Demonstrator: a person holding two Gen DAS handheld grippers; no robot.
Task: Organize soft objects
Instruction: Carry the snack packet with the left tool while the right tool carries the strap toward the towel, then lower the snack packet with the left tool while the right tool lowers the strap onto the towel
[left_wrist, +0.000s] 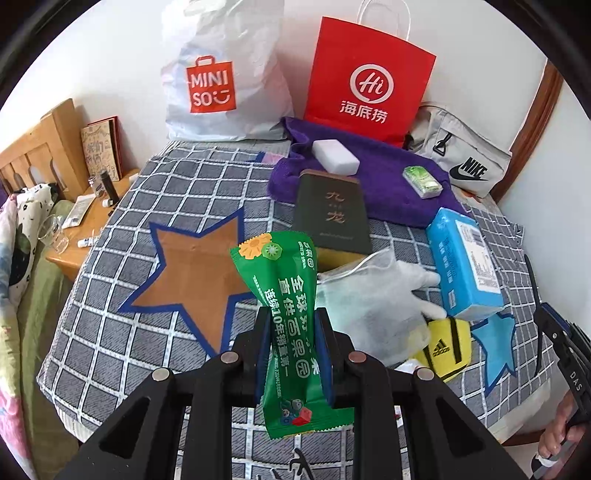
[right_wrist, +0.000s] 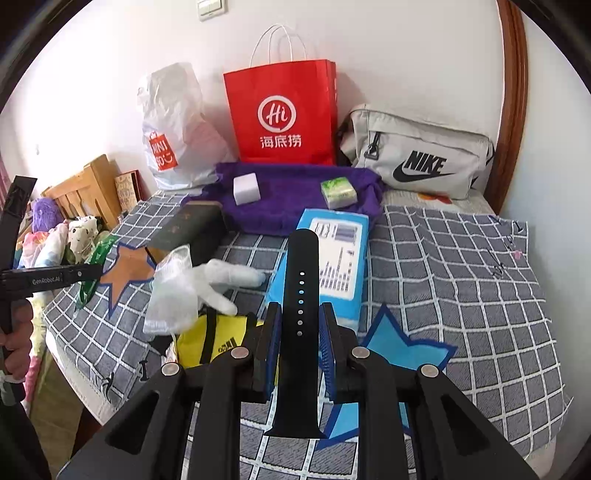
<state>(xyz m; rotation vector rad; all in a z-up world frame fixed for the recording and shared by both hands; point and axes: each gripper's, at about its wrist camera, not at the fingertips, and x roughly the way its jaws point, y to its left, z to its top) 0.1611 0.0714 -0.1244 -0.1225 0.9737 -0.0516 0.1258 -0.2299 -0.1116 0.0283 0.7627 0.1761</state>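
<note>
My left gripper (left_wrist: 292, 325) is shut on a green snack packet (left_wrist: 286, 291), pinched at its middle and held upright above the checked bed cover. My right gripper (right_wrist: 300, 325) is shut on a black watch strap (right_wrist: 301, 295) that stands up between its pads. On the bed lie a white glove (left_wrist: 373, 291), a yellow Adidas pouch (left_wrist: 447, 347), a blue tissue pack (left_wrist: 463, 262), a dark box (left_wrist: 332, 210) and a purple towel (left_wrist: 384, 184). The towel carries a white block (left_wrist: 335, 155) and a small green tissue pack (left_wrist: 422, 181). A brown star (left_wrist: 195, 273) and a blue star (right_wrist: 399, 343) mark the cover.
A white Miniso bag (left_wrist: 221, 74), a red paper bag (left_wrist: 369, 81) and a grey Nike bag (left_wrist: 461, 162) lean on the wall behind the bed. A wooden bedside table (left_wrist: 85, 218) with bottles and a glass stands at the left. The person's hand (left_wrist: 557, 432) holds the right gripper.
</note>
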